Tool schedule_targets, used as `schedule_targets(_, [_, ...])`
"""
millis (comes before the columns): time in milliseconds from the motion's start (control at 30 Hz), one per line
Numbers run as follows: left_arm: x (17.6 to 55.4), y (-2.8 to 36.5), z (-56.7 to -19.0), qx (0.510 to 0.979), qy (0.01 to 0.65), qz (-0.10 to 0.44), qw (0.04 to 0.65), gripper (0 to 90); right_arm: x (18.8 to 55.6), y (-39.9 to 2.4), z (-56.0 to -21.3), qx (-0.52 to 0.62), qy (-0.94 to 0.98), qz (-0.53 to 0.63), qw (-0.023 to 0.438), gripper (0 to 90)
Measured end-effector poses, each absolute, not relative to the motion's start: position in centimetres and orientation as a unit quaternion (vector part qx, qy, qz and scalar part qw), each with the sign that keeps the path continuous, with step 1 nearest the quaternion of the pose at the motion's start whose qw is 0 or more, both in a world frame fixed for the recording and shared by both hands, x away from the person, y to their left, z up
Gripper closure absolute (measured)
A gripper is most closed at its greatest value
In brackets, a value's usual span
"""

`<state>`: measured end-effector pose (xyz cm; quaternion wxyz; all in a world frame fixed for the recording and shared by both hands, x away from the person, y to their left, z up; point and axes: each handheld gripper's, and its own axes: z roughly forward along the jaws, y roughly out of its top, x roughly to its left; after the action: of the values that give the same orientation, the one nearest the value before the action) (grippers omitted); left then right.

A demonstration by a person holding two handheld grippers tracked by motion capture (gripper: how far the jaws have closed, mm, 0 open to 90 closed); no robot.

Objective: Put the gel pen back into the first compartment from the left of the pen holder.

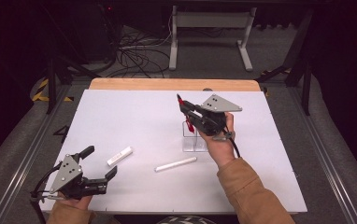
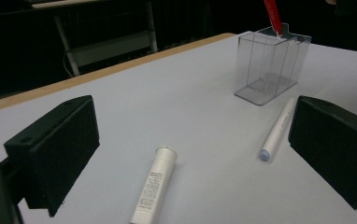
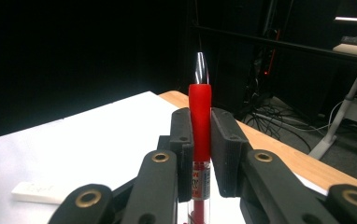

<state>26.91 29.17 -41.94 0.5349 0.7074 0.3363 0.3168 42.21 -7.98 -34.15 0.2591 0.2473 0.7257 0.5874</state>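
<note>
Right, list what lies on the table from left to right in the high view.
Left gripper, open → short white tube → long white marker → clear plastic holder, with the right gripper above it, shut on a red pen.

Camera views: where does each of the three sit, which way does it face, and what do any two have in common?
High view: above the person's side, looking forward and down on the table; both forearms, left gripper and right gripper.
Left gripper view: rides the left gripper, open jaws, facing the clear box.
Right gripper view: rides the right gripper, jaws clamping the red pen.
Shared: the high and left gripper views both show the box and white tube.
</note>
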Motion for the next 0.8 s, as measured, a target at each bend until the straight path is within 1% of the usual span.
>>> schedule_targets(233, [26.9, 29.2, -42.0, 0.708, 0.336, 0.316, 0.535, 2.6, 42.7, -8.0, -34.4, 0.254, 0.723, 0.584, 0.268, 80.2])
schedule_targets(300, [26.9, 29.2, -41.9, 0.707, 0.336, 0.316, 0.535, 2.6, 42.8, -7.9, -34.6, 0.252, 0.728, 0.574, 0.279, 80.2])
schedule_targets(800, [26.9, 29.2, -41.9, 0.707, 0.337, 0.316, 0.535, 2.6, 43.0, -7.7, -35.4, 0.268, 0.737, 0.56, 0.268, 79.9])
